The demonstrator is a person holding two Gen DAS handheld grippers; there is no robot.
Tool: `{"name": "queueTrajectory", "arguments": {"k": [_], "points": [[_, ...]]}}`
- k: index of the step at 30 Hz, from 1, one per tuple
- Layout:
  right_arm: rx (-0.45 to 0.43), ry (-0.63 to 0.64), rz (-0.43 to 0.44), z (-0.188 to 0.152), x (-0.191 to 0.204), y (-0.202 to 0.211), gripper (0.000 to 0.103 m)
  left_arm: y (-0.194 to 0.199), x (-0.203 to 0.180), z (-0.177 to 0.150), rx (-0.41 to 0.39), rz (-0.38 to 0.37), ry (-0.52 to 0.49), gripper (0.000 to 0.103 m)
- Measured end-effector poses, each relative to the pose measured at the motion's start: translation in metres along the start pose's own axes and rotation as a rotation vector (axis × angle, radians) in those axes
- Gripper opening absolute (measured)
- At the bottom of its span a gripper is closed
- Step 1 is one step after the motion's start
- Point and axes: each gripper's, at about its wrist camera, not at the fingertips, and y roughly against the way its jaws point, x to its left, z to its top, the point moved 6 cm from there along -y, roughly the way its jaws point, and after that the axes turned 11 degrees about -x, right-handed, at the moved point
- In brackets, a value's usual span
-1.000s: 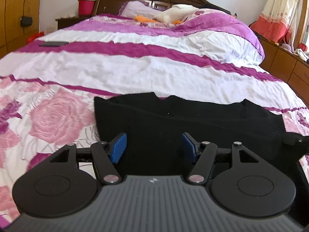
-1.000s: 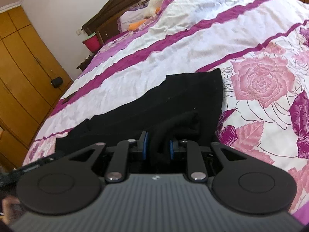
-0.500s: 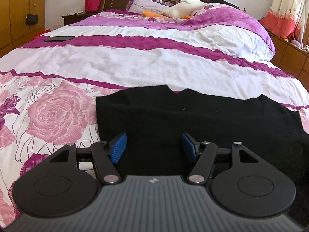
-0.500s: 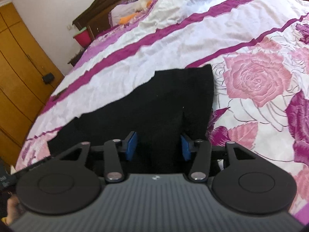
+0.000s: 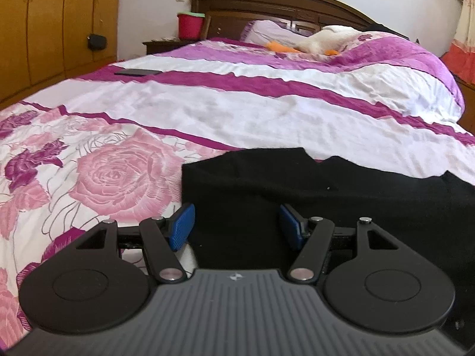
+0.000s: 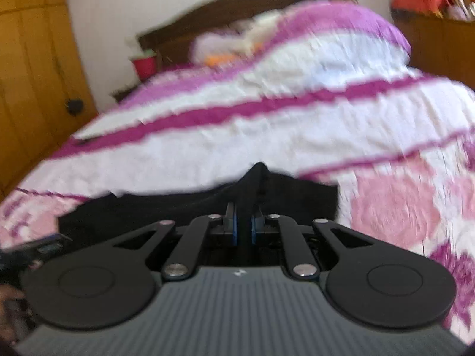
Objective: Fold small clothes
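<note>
My left claw (image 5: 236,227) hangs with jaws apart over the near left edge of the black garment (image 5: 311,195), which lies flat on the floral bedspread (image 5: 112,178); roses left of it are bare. My right claw (image 6: 243,222) is clamped on a raised fold of the garment's right part, open bedspread beyond.

Ahead of me, the bedspread (image 5: 225,109) covers the bed in white bands, magenta stripes and large pink roses. A dark phone (image 5: 137,72) lies flat on it toward the left edge. At the far end stands the carved wooden headboard (image 5: 279,0), with a pillow (image 5: 267,31) and a white-and-orange plush toy (image 5: 320,43) before it. A red bucket (image 5: 190,25) sits on the nightstand (image 5: 161,45); wooden wardrobe doors (image 5: 53,20) line my left.
</note>
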Motion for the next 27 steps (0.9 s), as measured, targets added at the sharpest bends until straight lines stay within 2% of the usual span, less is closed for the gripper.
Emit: {"name": "queueTrajectory", "arguments": {"k": [2, 4, 6, 11, 14, 16, 17, 27], "points": [[0.052, -0.006, -0.068, -0.019, -0.015, -0.014, 0.011, -0.002, 0.001, -0.001, 0.003, 0.001, 0.000, 0.070], [0.051, -0.030, -0.048, -0.033, -0.025, -0.019, 0.006, -0.004, 0.004, -0.002, 0.010, 0.000, 0.005, 0.074], [0.040, -0.059, -0.037, -0.035, -0.029, -0.018, 0.006, -0.006, 0.007, -0.003, 0.021, -0.010, 0.027, 0.076], [0.023, -0.040, -0.035, -0.028, -0.023, -0.007, 0.011, 0.005, 0.012, 0.002, 0.054, -0.057, 0.046, 0.076], [0.002, -0.058, -0.023, -0.022, -0.022, 0.013, 0.021, 0.021, 0.019, 0.005, 0.078, -0.087, 0.072, 0.076], [-0.008, -0.052, -0.014, -0.021, -0.022, 0.027, 0.036, 0.034, 0.025, 0.007, 0.097, -0.103, 0.084, 0.076], [-0.009, -0.046, -0.013, -0.020, -0.022, 0.034, 0.038, 0.042, 0.029, 0.007, 0.103, -0.111, 0.089, 0.076], [0.008, 0.018, 0.007, -0.032, -0.013, 0.111, 0.039, 0.120, 0.047, -0.004, 0.149, -0.123, 0.035, 0.076]]}}
